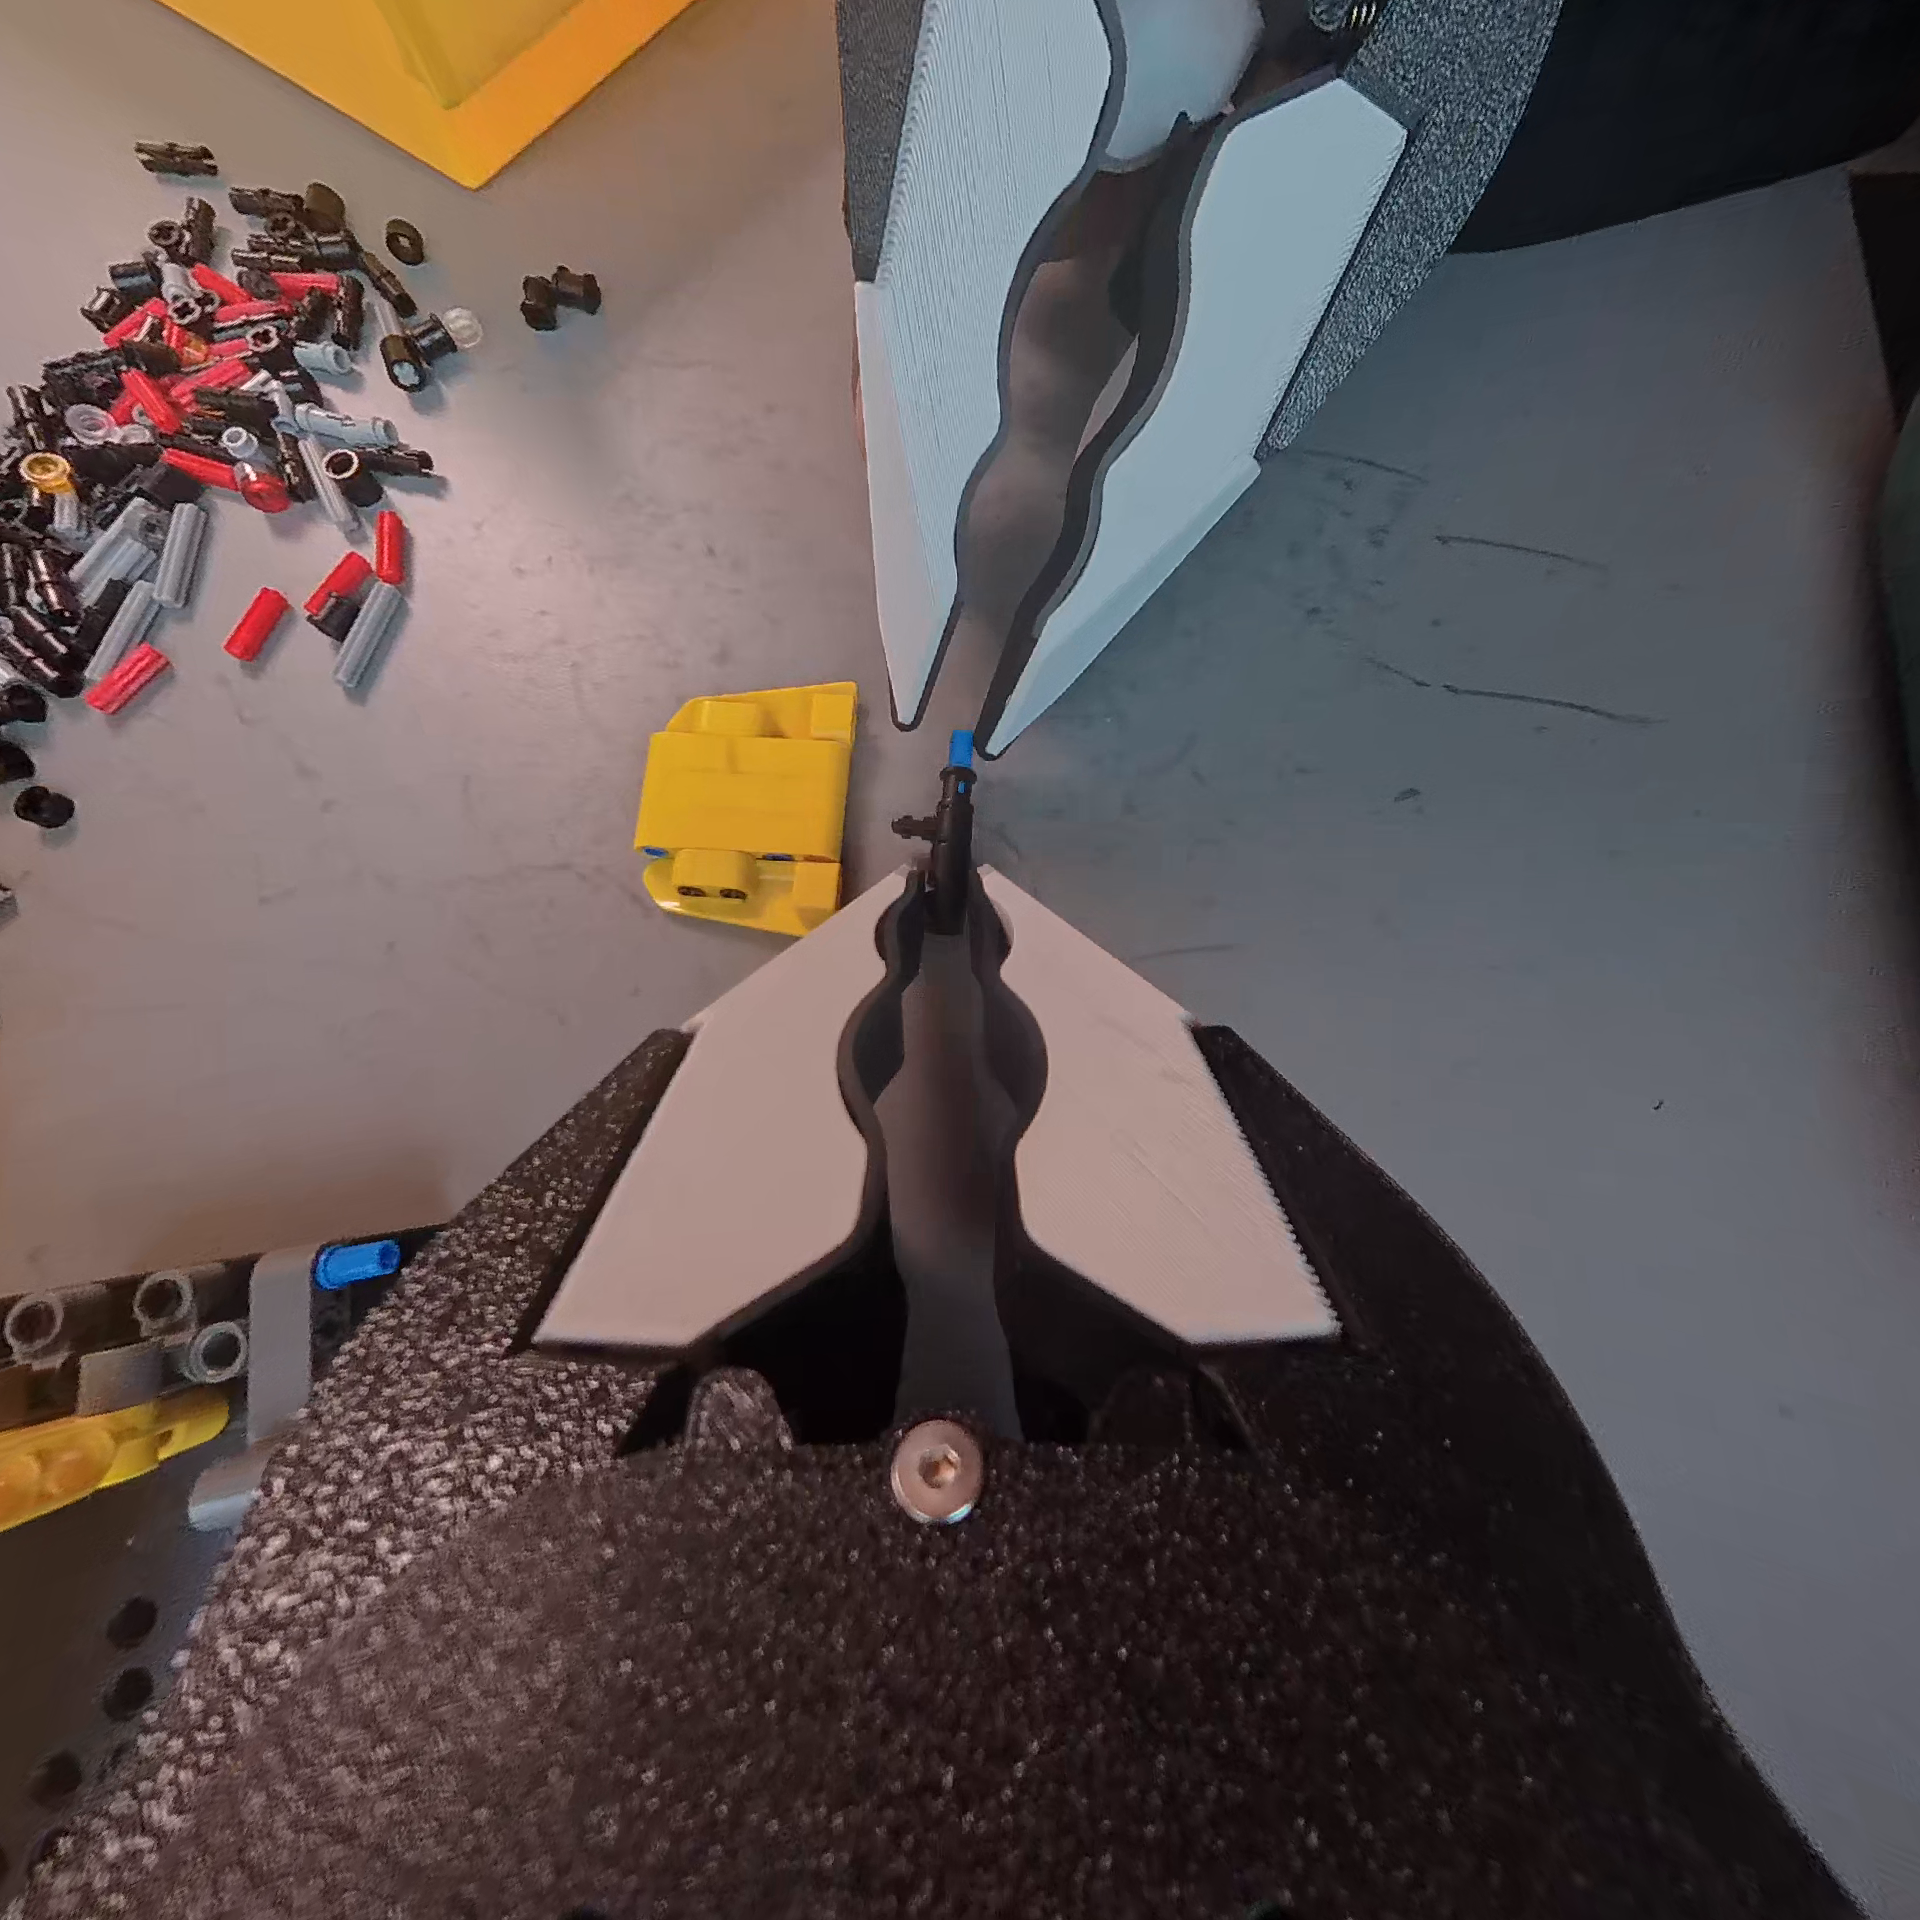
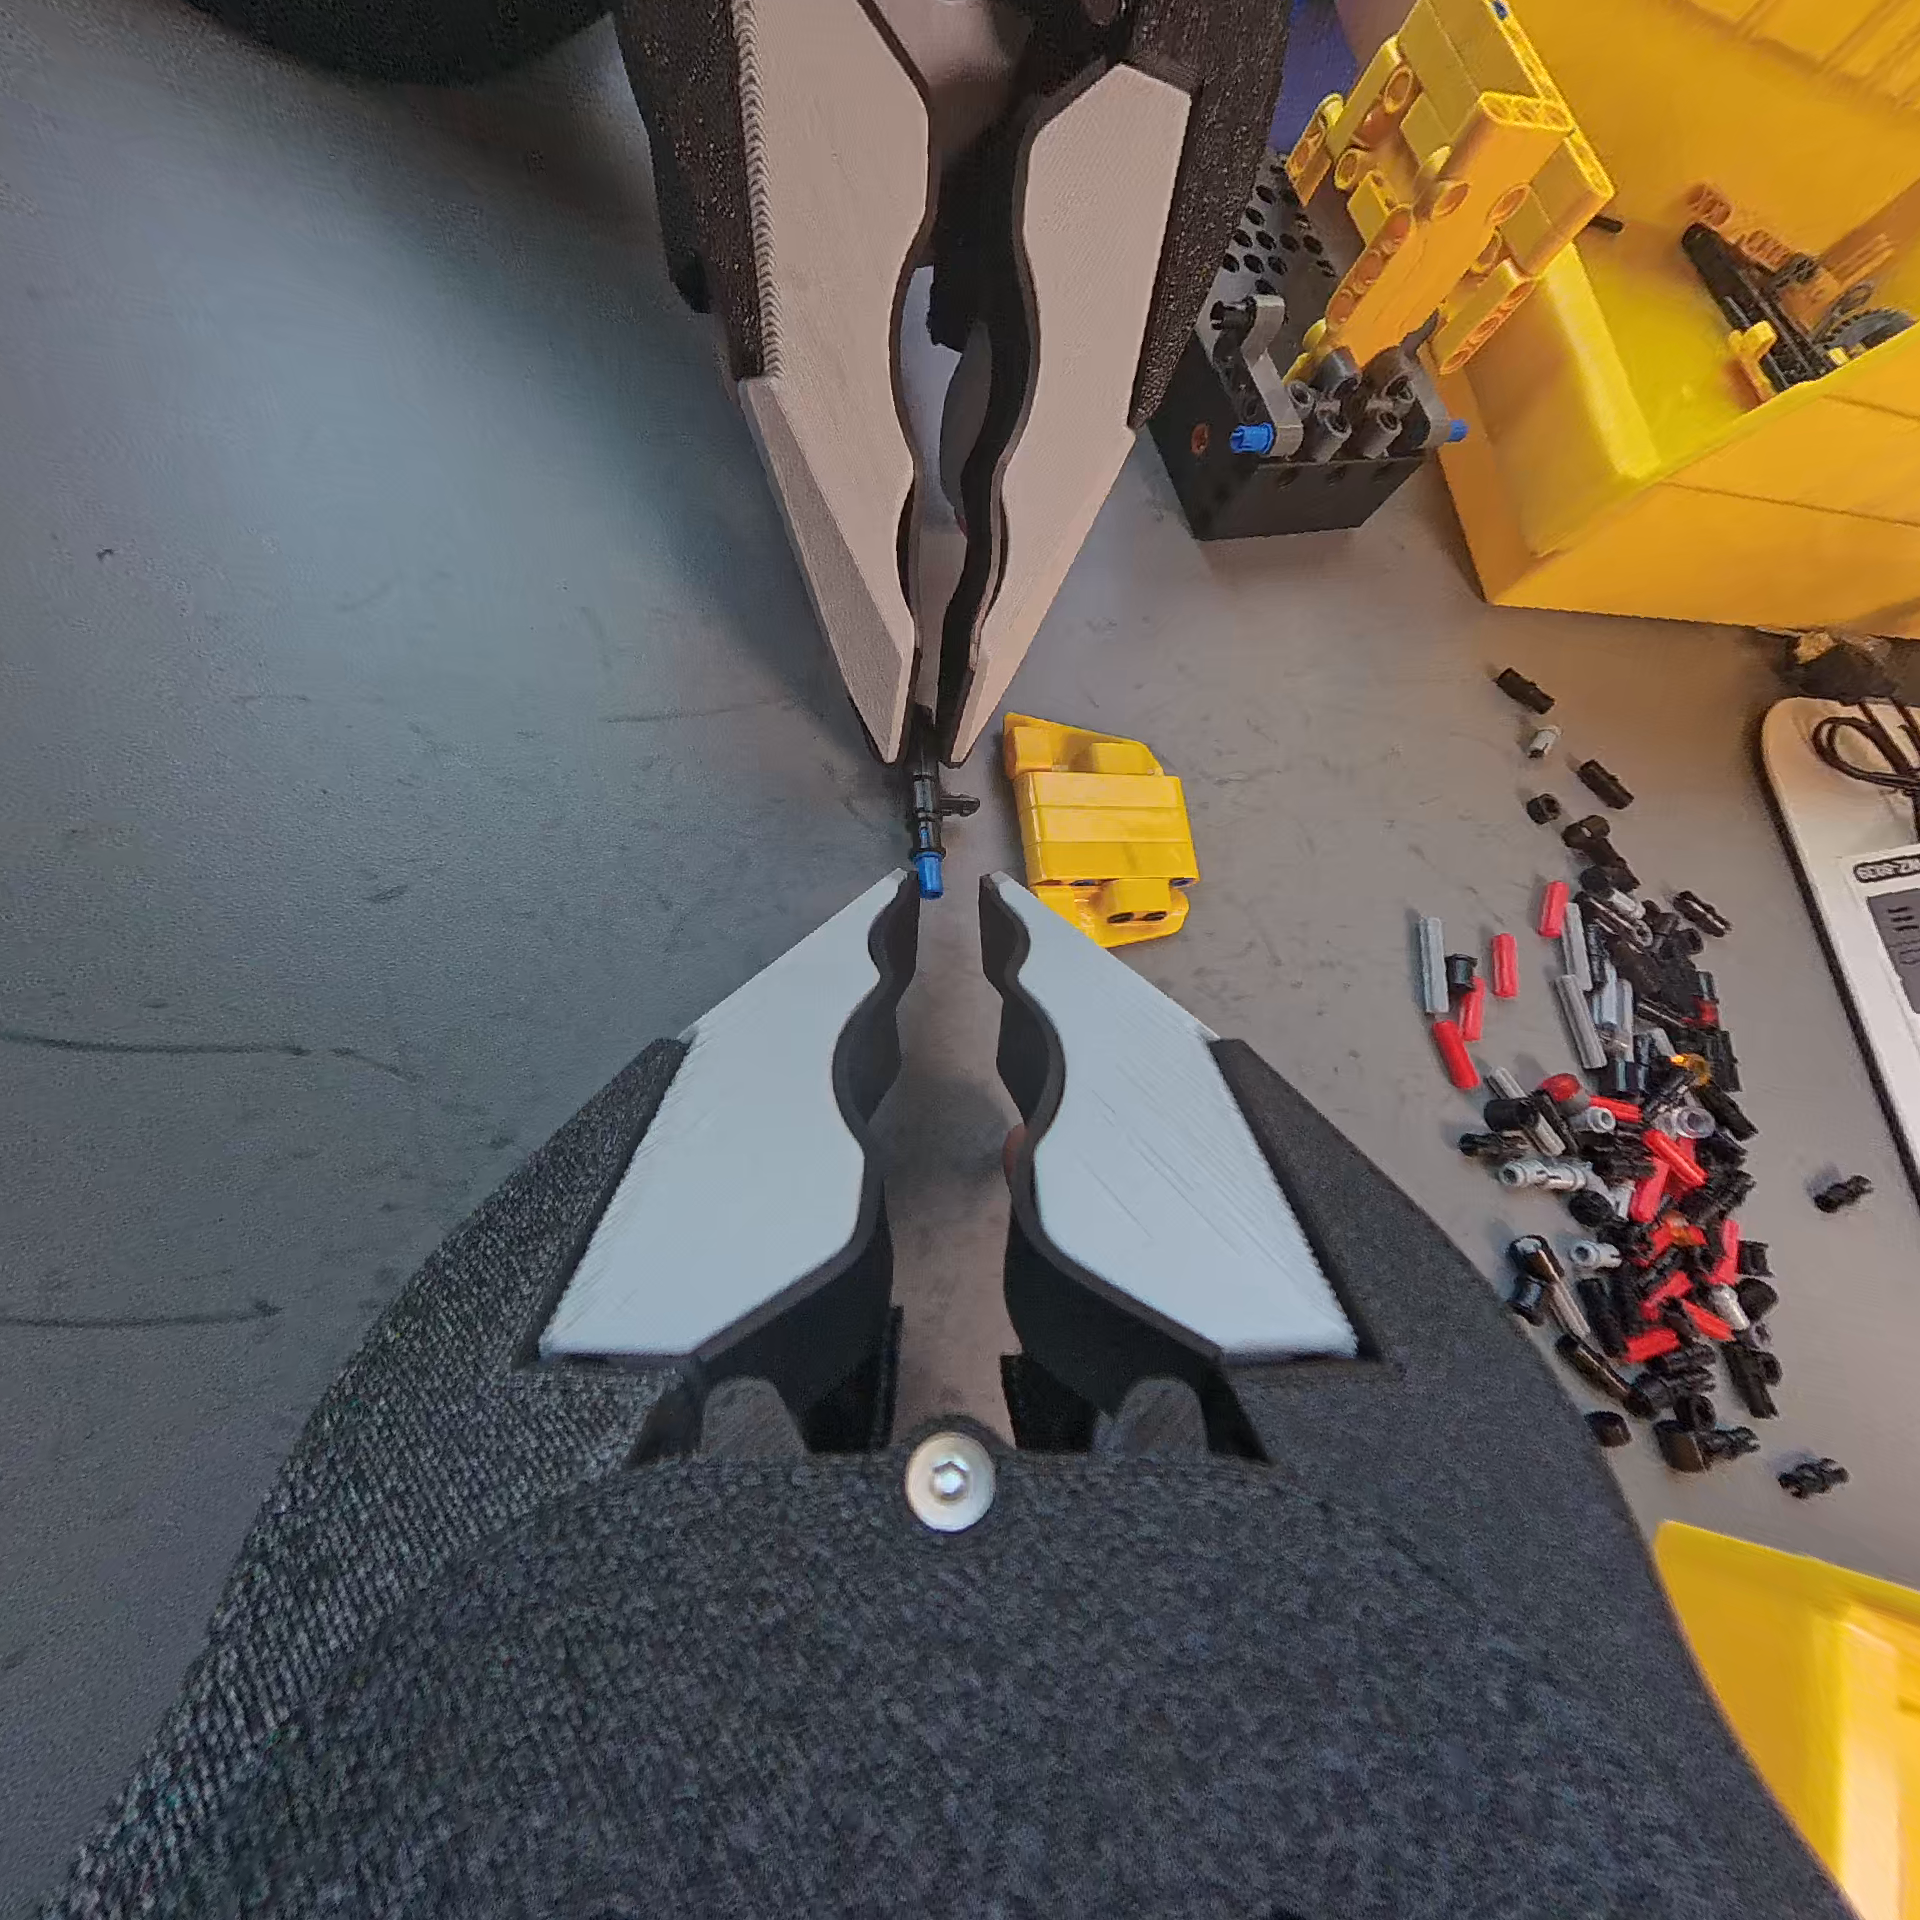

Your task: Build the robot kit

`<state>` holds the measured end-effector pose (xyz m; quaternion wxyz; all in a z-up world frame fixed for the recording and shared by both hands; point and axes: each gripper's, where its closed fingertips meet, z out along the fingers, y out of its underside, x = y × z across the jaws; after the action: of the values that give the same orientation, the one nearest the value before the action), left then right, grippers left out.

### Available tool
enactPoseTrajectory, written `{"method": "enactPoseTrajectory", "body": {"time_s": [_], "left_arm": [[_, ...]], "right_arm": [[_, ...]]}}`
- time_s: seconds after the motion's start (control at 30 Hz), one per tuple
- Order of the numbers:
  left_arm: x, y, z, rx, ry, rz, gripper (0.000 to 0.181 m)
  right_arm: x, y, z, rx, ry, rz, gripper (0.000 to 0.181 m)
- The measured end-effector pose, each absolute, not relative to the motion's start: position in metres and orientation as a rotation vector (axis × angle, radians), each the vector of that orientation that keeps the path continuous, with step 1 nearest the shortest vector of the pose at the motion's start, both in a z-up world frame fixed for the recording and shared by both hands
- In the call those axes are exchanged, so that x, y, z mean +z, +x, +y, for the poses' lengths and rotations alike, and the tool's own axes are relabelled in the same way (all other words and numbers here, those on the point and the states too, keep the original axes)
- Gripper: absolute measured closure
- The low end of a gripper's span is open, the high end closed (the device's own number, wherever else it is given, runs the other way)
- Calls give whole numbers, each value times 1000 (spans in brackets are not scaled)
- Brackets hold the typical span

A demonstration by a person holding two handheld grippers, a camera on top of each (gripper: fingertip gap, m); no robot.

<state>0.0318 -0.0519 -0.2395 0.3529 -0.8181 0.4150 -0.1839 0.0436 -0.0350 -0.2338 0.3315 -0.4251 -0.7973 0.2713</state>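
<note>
Where the two grippers meet tip to tip above the grey scuffed tabletop, a small black plastic connector piece with a short side stub is held in the air, a blue plastic pin poking from its far end. The left gripper has its pale wedge-shaped jaws pressed together on the black piece's near end. The right gripper faces it with its jaws a little apart; the blue pin lies just beside one fingertip, and whether it touches I cannot tell.

Just beside the held piece, a yellow blocky brick assembly with two small holes at one end rests flat on the table. Farther out lies a loose heap of small black, red and grey plastic pins and connectors, a few strays scattered around its edges. Beyond the left gripper, in the right wrist view, a black perforated block carries a partly built yellow and grey beam structure, with a large yellow plastic bin touching it. A white flat board with a dark cable on it lies at the table's edge near the heap.
</note>
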Motion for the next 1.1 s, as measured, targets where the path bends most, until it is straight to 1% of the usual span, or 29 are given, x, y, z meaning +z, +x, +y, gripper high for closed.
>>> {"method": "enactPoseTrajectory", "body": {"time_s": [0.47, 0.57, 0.73, 1.1], "left_arm": [[-239, 28, -48, -454, -2117, 1045, 175], [-231, 26, -45, -468, -2104, 991, 167], [-219, 15, -34, -445, -2074, 891, 164], [-235, 10, -31, -410, -2152, 881, 155]], "right_arm": [[-233, 43, -30, 680, -1114, -2071, 169], [-233, 43, -28, 674, -1112, -2066, 169], [-233, 44, -26, 671, -1125, -2064, 168], [-236, 43, -30, 737, -1188, -2084, 167]]}}
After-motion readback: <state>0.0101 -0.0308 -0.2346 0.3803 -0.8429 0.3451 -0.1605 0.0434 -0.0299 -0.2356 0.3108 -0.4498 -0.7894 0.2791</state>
